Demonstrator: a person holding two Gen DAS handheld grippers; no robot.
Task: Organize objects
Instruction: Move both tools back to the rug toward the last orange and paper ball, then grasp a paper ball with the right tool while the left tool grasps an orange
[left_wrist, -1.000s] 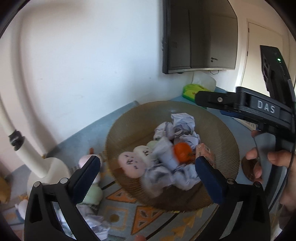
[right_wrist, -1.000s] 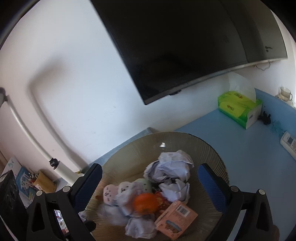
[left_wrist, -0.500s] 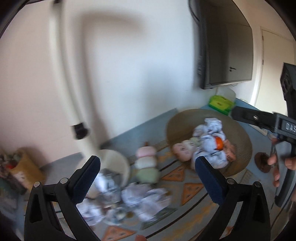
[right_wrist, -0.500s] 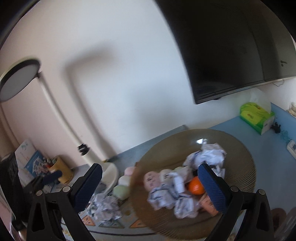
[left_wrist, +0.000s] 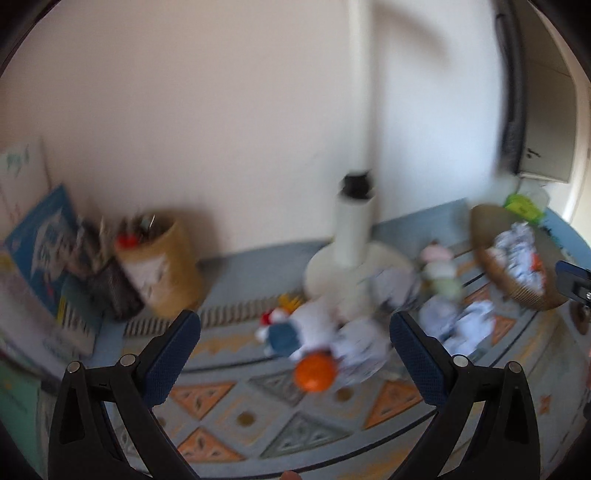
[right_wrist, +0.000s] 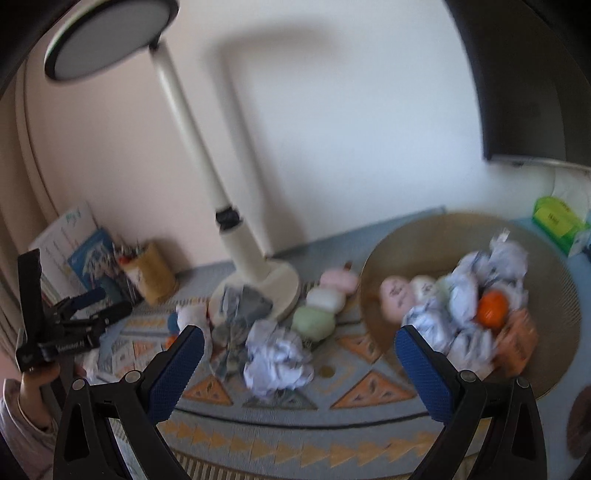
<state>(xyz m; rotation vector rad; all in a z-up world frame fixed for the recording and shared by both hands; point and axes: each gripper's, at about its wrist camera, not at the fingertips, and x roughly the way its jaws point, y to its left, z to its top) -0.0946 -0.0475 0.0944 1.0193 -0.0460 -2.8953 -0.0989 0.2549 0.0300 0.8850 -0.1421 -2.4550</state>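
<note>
Both grippers, left gripper (left_wrist: 295, 328) and right gripper (right_wrist: 299, 336), are held wide open and empty above loose paper balls (right_wrist: 277, 358), probably bound for the basket (right_wrist: 554, 266).

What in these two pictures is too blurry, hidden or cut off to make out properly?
- Left wrist view: motion blur smears the white plush toy; its face is unreadable.
- Same view: the woven basket is partly hidden by the right gripper at the frame edge.
- Right wrist view: the orange packet in the basket is blurred; its print is illegible.
- Same view: the pen holder contents are too small to name.
- The dark round thing is cut off by the image edge.
</note>
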